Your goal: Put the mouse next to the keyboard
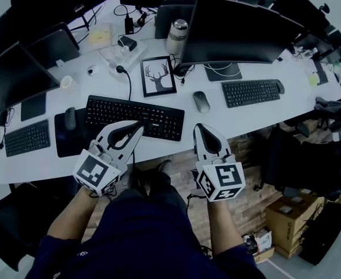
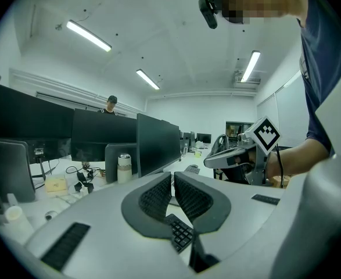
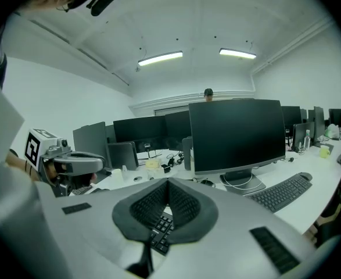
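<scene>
The grey mouse lies on the white desk, just right of the black keyboard, a small gap between them. My left gripper hovers over the keyboard's front edge, shut and empty. Also shut with nothing in it, my right gripper hangs at the desk's front edge, a little nearer me than the mouse. In the left gripper view the pads meet at the tips over keyboard keys. The right gripper view shows its pads pressed together above the keys.
A deer picture frame, a metal flask and a big monitor stand behind. A second keyboard lies at the right. At the left, another mouse sits on a black pad. Cardboard boxes stand on the floor.
</scene>
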A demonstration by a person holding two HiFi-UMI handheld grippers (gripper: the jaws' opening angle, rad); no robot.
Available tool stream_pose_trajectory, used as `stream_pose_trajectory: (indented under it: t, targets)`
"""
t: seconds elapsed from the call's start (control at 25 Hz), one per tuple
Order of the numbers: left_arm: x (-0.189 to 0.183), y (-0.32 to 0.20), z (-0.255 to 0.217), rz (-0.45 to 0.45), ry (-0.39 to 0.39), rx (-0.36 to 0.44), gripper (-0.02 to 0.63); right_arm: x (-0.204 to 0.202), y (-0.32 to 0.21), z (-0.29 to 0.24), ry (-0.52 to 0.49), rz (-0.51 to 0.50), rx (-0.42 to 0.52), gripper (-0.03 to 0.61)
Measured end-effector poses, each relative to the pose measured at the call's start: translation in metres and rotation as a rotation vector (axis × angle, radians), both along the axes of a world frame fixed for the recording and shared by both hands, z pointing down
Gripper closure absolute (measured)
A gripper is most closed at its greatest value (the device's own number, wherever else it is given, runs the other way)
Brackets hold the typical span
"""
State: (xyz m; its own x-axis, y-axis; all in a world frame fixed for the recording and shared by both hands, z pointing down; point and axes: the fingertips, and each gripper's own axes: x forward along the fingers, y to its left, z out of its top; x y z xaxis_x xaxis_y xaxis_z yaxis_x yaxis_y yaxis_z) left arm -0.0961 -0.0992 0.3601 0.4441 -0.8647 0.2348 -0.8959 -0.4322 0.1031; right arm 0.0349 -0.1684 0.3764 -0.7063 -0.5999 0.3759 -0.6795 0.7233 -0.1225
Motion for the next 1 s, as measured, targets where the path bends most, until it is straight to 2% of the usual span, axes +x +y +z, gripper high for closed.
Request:
stream_pose_trajectory:
  t: [1.0]
  targets:
    - [0.004,-0.018,0.008,-0.009,0.011,-0.014,0.571,-0.001,-0.017,0.011,-0.016,-0.019,-0.043,0.577]
